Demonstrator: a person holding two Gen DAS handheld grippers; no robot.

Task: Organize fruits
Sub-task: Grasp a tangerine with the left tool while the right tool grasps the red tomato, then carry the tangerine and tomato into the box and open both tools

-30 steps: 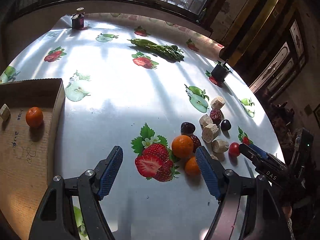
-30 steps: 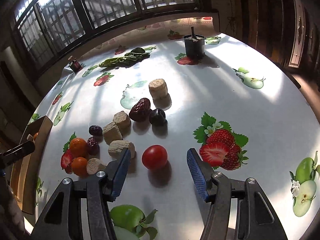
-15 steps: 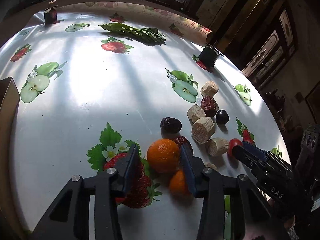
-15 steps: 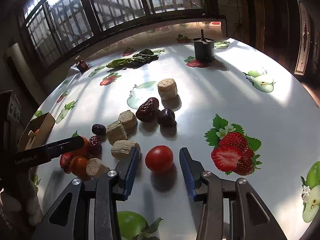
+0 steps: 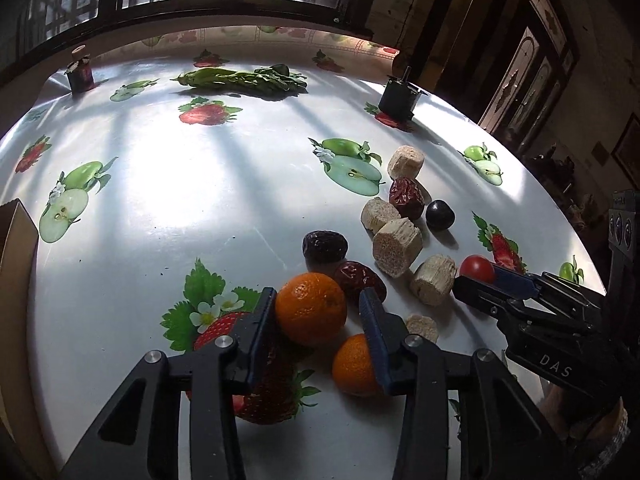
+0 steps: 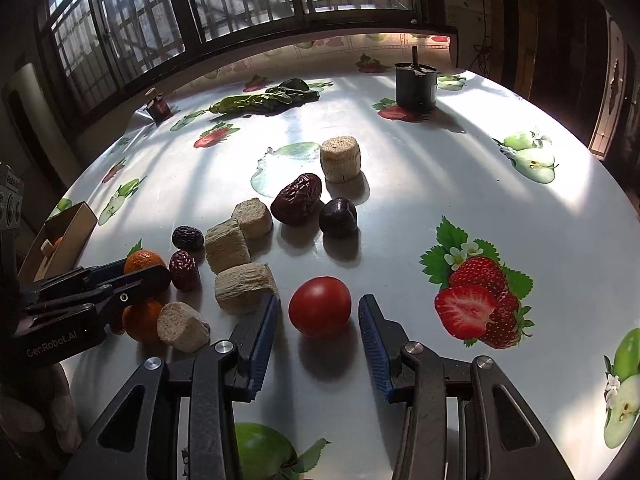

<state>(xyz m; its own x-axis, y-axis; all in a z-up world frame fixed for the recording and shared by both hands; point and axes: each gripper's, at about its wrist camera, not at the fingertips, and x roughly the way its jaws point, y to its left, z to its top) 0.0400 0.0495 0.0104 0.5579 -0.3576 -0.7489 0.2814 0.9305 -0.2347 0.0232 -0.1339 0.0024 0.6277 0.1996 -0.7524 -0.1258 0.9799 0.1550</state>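
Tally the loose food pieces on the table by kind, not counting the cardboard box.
Oranges: 2
Tomato: 1
Wrinkled red or dark dates: 3
Smooth dark plum: 1
Beige cut chunks: 5
Leafy greens bunch: 1
Total: 13

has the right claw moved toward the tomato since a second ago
Yes. The right claw has advanced to straddle the tomato, and its fingers have narrowed, judged against the tan chunk beside it.

L gripper [image 5: 316, 316] low over table, jaws part-closed w/ a narrow gap, left pad [image 5: 262, 332] touching orange [image 5: 311, 307], right pad just beside it. R gripper [image 6: 318, 328] low, jaws apart, straddling tomato [image 6: 320, 306], pads not touching.
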